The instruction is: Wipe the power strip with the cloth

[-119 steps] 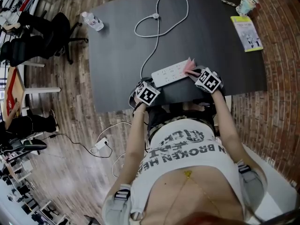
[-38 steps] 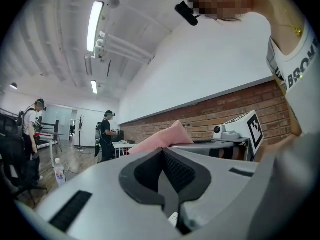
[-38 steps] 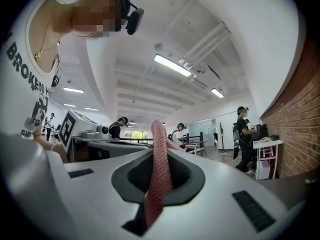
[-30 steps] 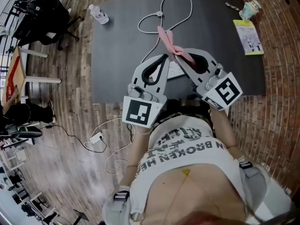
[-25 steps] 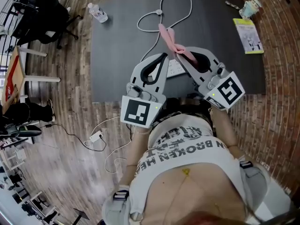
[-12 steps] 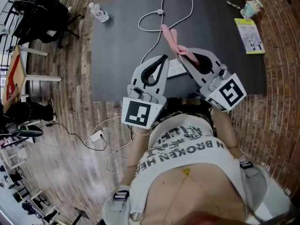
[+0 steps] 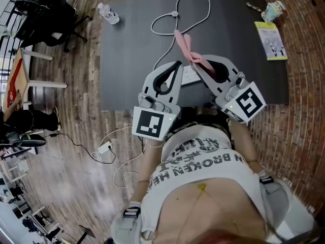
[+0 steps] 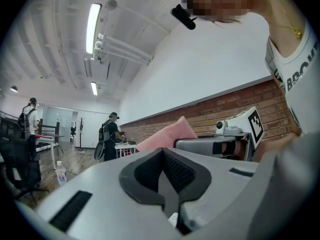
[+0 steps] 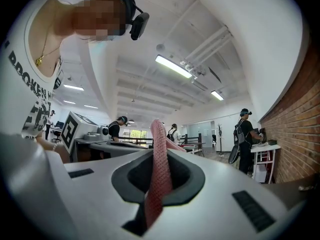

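Open-plan office, brick wall point(image 9: 295, 119), office chairs point(image 7: 43, 11), ceiling strip lights point(image 9: 175, 66)

Overhead and level views, common cloth point(image 7: 186, 47)

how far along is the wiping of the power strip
Done: cannot tell, no wipe marks show. In hand: the right gripper is shut on the pink cloth, held up off the table; the left gripper is shut and empty. Left, maybe: bringing the cloth down onto the power strip.
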Demonstrator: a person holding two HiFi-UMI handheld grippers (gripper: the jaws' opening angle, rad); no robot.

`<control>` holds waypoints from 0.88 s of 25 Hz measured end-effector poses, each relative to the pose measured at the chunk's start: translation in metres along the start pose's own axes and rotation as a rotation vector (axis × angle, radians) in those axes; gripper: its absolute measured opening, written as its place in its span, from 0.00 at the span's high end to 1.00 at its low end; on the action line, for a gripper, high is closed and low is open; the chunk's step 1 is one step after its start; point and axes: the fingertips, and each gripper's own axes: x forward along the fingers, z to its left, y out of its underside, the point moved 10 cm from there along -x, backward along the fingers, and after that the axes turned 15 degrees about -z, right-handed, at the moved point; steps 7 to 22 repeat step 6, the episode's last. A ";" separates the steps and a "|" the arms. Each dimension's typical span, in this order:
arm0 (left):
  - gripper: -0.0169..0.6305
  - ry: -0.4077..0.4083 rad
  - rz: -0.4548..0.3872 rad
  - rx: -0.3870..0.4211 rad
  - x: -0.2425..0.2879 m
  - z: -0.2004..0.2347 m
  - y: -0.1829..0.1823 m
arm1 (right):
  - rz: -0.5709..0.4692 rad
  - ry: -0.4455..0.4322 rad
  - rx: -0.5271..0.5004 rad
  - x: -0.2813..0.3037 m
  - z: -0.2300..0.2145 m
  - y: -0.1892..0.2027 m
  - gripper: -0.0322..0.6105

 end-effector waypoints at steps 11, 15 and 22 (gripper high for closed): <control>0.96 -0.004 0.006 -0.001 -0.001 -0.002 0.001 | 0.004 -0.004 -0.002 -0.001 0.002 0.001 0.92; 0.96 -0.004 0.006 -0.001 -0.001 -0.002 0.001 | 0.004 -0.004 -0.002 -0.001 0.002 0.001 0.92; 0.96 -0.004 0.006 -0.001 -0.001 -0.002 0.001 | 0.004 -0.004 -0.002 -0.001 0.002 0.001 0.92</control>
